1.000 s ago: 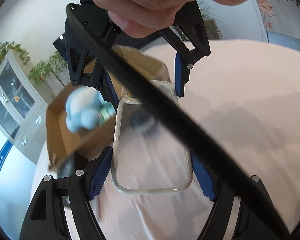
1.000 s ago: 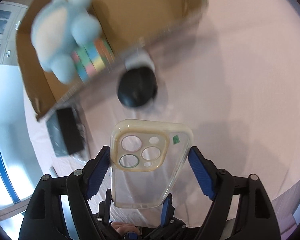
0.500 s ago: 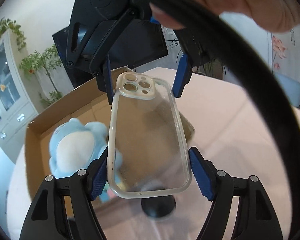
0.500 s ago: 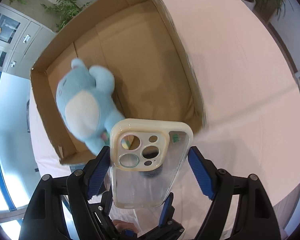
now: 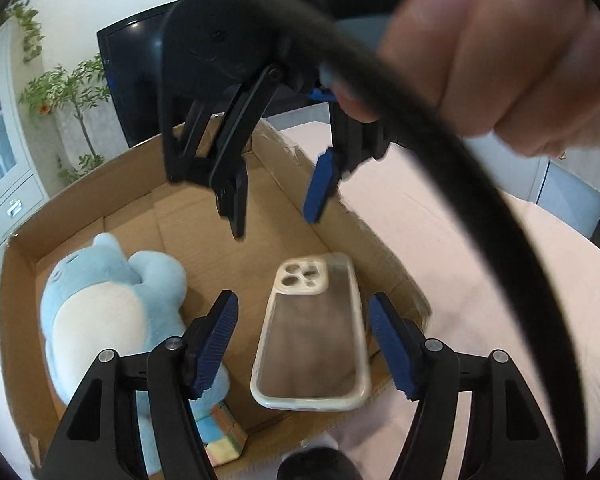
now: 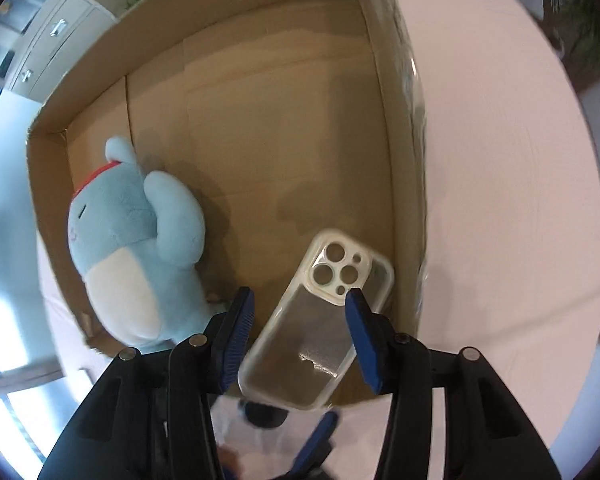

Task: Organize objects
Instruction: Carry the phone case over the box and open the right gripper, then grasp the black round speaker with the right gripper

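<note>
A clear phone case (image 5: 312, 336) with a cream rim lies free in the cardboard box (image 5: 20, 312), near its right wall; it also shows in the right wrist view (image 6: 320, 320). My left gripper (image 5: 300, 316) is open above it, not touching. My right gripper (image 6: 300, 304) is open too, and appears in the left wrist view (image 5: 278, 200) above the box. A blue plush toy (image 6: 136, 256) lies in the box at the left, also seen in the left wrist view (image 5: 100, 312).
A pastel cube (image 5: 224, 436) sits in the box's near corner by the plush. A black round object (image 5: 316, 464) sits on the pink table (image 6: 500, 200) just outside the box. A black cable (image 5: 460, 168) crosses the left view. Cabinets and plants stand behind.
Both grippers held the phone case between them and moved it over the box. Both jaws have opened and the case now lies inside the box.
</note>
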Available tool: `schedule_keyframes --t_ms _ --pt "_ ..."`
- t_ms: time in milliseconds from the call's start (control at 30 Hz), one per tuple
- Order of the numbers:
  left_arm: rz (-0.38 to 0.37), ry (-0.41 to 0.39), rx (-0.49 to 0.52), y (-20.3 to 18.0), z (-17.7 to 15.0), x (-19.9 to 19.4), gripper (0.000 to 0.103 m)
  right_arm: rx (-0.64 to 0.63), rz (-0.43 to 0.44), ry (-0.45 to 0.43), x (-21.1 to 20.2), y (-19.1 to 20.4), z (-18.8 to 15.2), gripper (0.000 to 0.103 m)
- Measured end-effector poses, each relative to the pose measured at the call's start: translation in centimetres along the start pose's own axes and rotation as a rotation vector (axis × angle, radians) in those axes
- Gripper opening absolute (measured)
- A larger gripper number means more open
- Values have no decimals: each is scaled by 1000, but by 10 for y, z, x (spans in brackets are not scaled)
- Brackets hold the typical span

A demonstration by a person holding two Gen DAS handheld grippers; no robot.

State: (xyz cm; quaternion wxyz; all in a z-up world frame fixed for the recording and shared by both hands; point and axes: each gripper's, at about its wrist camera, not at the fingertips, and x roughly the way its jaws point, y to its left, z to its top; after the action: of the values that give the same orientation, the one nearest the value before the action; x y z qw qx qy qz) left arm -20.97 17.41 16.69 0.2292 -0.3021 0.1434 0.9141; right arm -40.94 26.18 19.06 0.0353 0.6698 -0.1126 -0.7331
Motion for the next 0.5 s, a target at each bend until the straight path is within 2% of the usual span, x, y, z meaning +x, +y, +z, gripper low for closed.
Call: schedule_keyframes --t_ms 67,133,200,267,333,367,433,500 --pt "-5 11 -8 5 -7 -14 78 -48 34 -84 -12 4 -8 54" --pt "-22 21 -17 7 -14 -29 79 -86 53 -181 -29 7 -23 63" --pt "-43 29 -21 2 -28 -52 83 -124 117 -257 -45 9 -45 77" --pt "-47 39 -19 -1 -45 -73 89 -153 202 -332 -59 7 -77 83" --pt "-41 62 -11 -5 -71 -96 94 -210 262 -390 -67 7 -112 89" --pt "-42 71 -8 -8 -90 -105 95 -252 290 -417 -67 6 -130 101" --pt "-44 102 -11 -6 -128 -119 95 -334 313 -456 -56 6 -166 102" --pt "-38 151 -40 -2 -165 -128 95 -385 261 -482 -37 8 -196 102"
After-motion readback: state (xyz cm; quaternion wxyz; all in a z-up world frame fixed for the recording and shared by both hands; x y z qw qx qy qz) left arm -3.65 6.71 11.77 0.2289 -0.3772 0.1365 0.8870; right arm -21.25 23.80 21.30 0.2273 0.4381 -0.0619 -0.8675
